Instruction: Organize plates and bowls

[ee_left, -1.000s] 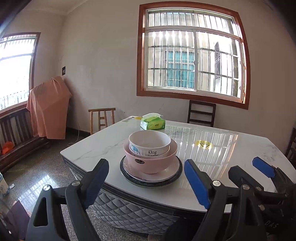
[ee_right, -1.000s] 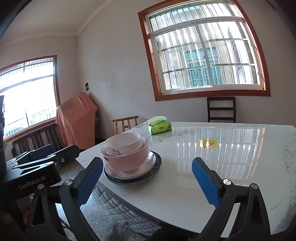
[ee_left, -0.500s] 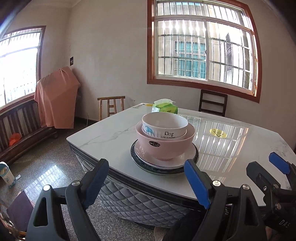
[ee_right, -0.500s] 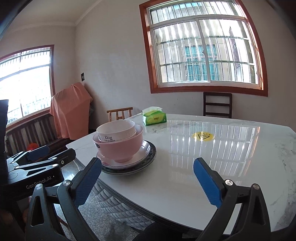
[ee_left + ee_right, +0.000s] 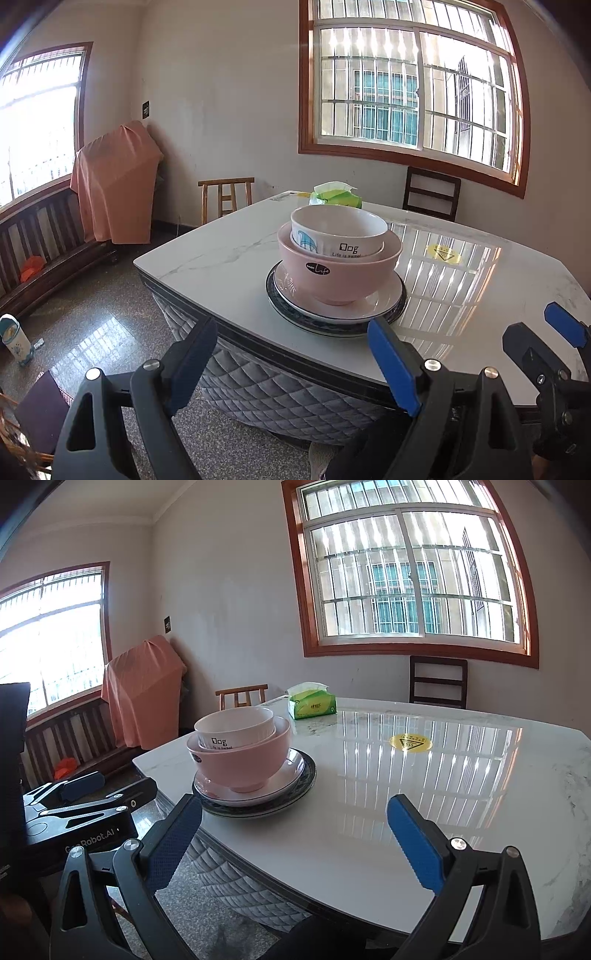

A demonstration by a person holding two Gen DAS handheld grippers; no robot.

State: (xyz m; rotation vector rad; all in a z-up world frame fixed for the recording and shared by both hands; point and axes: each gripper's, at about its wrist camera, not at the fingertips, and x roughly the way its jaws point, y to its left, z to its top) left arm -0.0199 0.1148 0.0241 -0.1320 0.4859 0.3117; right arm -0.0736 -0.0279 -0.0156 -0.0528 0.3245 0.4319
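I am holding left gripper [image 5: 291, 363] and right gripper [image 5: 295, 840] spread, gripping nothing | white bowl [image 5: 338, 236] is nesting in pink bowl [image 5: 338, 275] on stacked plates [image 5: 334, 310] near table [image 5: 369, 834] corner | stack fits sorted or awaiting sorting; step unsettled.

Tissue pack [image 5: 335, 195] partly hidden behind white bowl [image 5: 338, 234].

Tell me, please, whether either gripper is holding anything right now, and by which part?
Nothing is held. The left gripper and right gripper are both open and empty, short of the stacked bowls.
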